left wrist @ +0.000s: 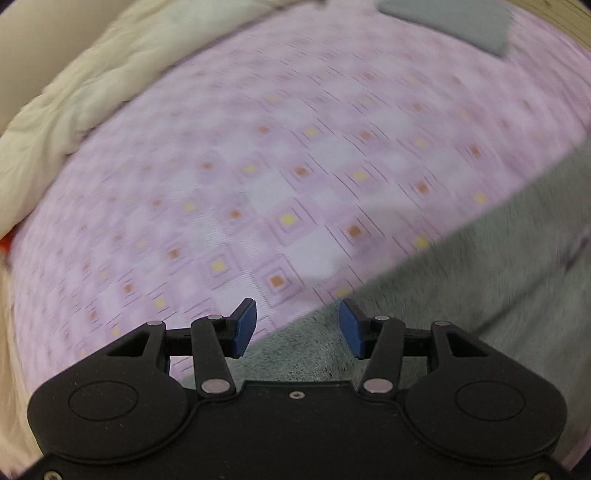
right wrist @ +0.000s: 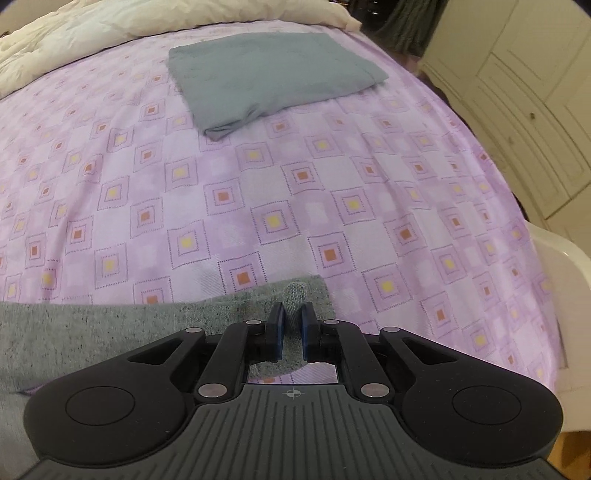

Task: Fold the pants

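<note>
Grey heathered pants [right wrist: 110, 325] lie on a purple patterned bedspread [right wrist: 295, 184]. My right gripper [right wrist: 293, 325] is shut on a corner of the pants, with a fold of cloth pinched between its blue pads. In the left wrist view the pants [left wrist: 480, 280] fill the lower right. My left gripper [left wrist: 297, 325] is open and empty, hovering over the pants' edge where it meets the bedspread [left wrist: 258, 166]. This view is motion-blurred.
A folded blue-grey garment [right wrist: 266, 77] lies further back on the bed, also in the left wrist view [left wrist: 450, 18]. A cream duvet [right wrist: 110, 26] is bunched along the far side [left wrist: 92, 96]. A white chair [right wrist: 565, 280] and cupboard doors [right wrist: 524, 92] stand right.
</note>
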Tool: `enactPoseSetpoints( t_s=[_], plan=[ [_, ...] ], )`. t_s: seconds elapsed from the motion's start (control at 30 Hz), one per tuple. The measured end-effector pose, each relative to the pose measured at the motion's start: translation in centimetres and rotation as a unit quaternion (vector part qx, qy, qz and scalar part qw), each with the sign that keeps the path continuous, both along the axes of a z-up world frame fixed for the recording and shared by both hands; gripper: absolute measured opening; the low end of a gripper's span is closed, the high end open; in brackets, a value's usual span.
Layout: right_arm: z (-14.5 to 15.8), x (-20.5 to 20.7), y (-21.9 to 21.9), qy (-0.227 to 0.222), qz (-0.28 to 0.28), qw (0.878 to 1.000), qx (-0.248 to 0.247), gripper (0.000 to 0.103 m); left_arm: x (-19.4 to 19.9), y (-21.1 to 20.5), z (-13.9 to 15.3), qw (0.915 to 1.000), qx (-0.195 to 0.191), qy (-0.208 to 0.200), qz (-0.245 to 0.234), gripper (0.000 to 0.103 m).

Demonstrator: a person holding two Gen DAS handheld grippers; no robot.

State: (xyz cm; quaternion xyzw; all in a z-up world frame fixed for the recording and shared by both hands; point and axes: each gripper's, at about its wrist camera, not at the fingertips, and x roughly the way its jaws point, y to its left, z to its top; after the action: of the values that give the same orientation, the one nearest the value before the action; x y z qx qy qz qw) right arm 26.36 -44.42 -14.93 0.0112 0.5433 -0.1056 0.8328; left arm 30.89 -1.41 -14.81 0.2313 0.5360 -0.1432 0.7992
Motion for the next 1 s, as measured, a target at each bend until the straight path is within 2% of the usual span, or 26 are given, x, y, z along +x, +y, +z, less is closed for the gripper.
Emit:
enactPoseSetpoints(
  t_s=[0.2, 0.47, 0.53, 0.57, 0.6, 0.63, 0.67, 0.77, 0.87, 1.0],
  plan=[
    [-0.1, -0.1, 0.5, 0.01, -0.018, 1.0, -0.008, 0.009, 2.1, 0.8, -1.9, 0.9997, -0.012, 0.017, -0.013, 0.057],
    [0.0, 0.3, 0.7, 0.014, -0.026, 1.0, -0.007, 0.009, 2.9, 0.7, -6.0, 0.9931, 0.019, 0.098, -0.062, 0.057],
    [0.2, 0.4, 0.8, 0.013, -0.025, 1.0, -0.003, 0.009, 2.6, 0.7, -6.3, 0.9944, 0.015, 0.091, -0.051, 0.056],
    [0.2, 0.5, 0.8, 0.012, -0.024, 1.0, -0.001, 0.009, 2.6, 0.8, -6.3, 0.9949, 0.007, 0.093, -0.038, 0.054],
    [0.3, 0.6, 0.8, 0.01, -0.022, 1.0, 0.001, 0.009, 2.6, 0.9, -6.2, 0.9947, -0.006, 0.099, -0.028, 0.035],
    [0.4, 0.7, 0.9, 0.01, -0.02, 1.0, 0.004, 0.009, 2.4, 1.0, -6.1, 0.9937, -0.027, 0.106, -0.025, 0.007],
    [0.5, 0.9, 0.9, 0.009, -0.018, 1.0, 0.006, 0.009, 2.1, 1.0, -6.0, 0.9938, -0.033, 0.103, -0.022, 0.007],
    [1.7, 1.8, 1.5, -0.006, -0.003, 1.0, 0.012, 0.009, 0.9, 0.5, -5.0, 0.9985, -0.008, 0.051, -0.017, 0.003],
    [4.6, 2.9, 2.3, -0.061, 0.021, 0.998, 0.012, 0.009, 0.3, 1.4, -1.8, 0.9993, -0.013, -0.016, 0.03, 0.003],
    [8.7, 2.2, 2.0, -0.145, 0.022, 0.988, 0.041, 0.009, -1.9, 3.5, 4.2, 0.9877, -0.037, -0.115, 0.099, 0.003]
  ],
)
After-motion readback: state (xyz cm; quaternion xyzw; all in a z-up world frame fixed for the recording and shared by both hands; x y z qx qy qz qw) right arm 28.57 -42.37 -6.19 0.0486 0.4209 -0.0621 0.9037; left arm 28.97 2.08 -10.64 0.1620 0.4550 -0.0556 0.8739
